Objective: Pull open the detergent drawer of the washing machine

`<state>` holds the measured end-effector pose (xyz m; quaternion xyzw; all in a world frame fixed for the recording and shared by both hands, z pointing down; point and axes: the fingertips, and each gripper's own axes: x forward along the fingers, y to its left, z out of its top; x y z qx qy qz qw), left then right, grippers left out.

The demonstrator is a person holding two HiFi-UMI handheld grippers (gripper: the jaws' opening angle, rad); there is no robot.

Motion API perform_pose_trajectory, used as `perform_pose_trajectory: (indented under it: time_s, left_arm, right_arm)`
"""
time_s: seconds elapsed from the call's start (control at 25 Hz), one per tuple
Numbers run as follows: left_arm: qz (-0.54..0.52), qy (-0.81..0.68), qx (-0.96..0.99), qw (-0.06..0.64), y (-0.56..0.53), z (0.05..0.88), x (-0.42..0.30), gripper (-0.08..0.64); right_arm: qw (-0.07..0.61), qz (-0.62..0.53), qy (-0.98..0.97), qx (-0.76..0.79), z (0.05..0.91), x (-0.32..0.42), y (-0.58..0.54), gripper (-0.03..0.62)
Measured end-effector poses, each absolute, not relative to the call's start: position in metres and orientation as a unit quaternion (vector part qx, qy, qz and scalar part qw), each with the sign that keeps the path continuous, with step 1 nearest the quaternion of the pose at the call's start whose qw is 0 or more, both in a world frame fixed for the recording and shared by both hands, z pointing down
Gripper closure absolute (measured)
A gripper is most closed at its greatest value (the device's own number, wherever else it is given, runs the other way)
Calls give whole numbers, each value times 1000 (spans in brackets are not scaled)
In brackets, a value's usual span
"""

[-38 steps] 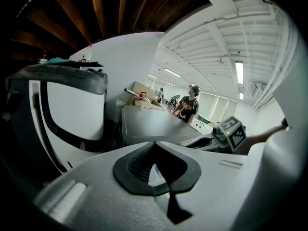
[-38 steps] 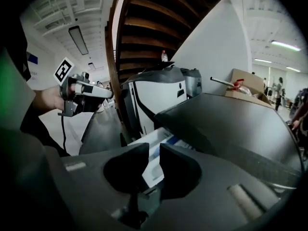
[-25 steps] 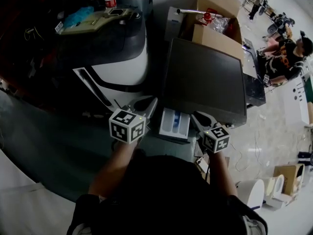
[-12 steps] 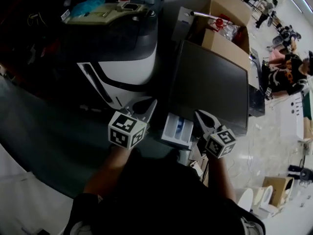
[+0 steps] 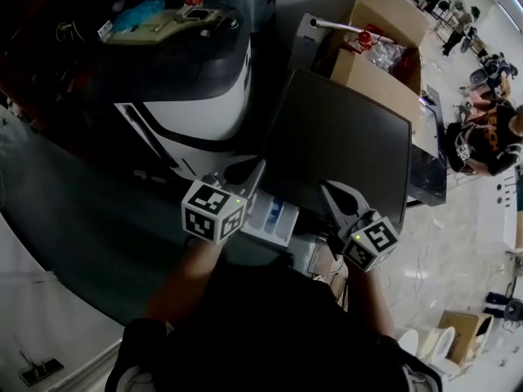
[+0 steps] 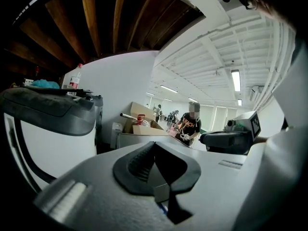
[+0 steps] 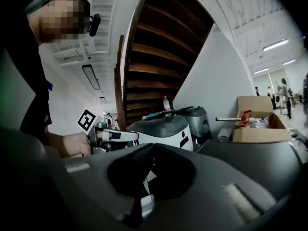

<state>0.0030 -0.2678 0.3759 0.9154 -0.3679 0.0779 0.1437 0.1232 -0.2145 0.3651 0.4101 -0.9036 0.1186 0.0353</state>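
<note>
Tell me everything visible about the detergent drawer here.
The drawer is white plastic with a blue part in its compartments. It stands pulled out of the front of the dark-topped washer, open side up, about level. In the head view the left gripper overlaps its left edge; whether it touches cannot be told. The right gripper is clear of it.

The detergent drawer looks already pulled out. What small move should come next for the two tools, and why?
Probably just draw both tools back and clear. The detergent drawer already stands out of the washing machine, and the left tool and right tool are both shut on nothing.
</note>
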Motion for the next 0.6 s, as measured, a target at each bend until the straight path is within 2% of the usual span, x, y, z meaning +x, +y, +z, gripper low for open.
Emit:
perform_pose_trajectory:
  time_s: [0.32, 0.6]
  left_arm:
    - [83, -398, 905, 121, -247, 369, 51, 549]
    - [91, -418, 895, 125, -237, 374, 21, 549]
  right_arm:
    - [50, 105, -925, 362, 371, 156, -194, 591]
    - [46, 94, -918, 382, 373, 146, -204, 591]
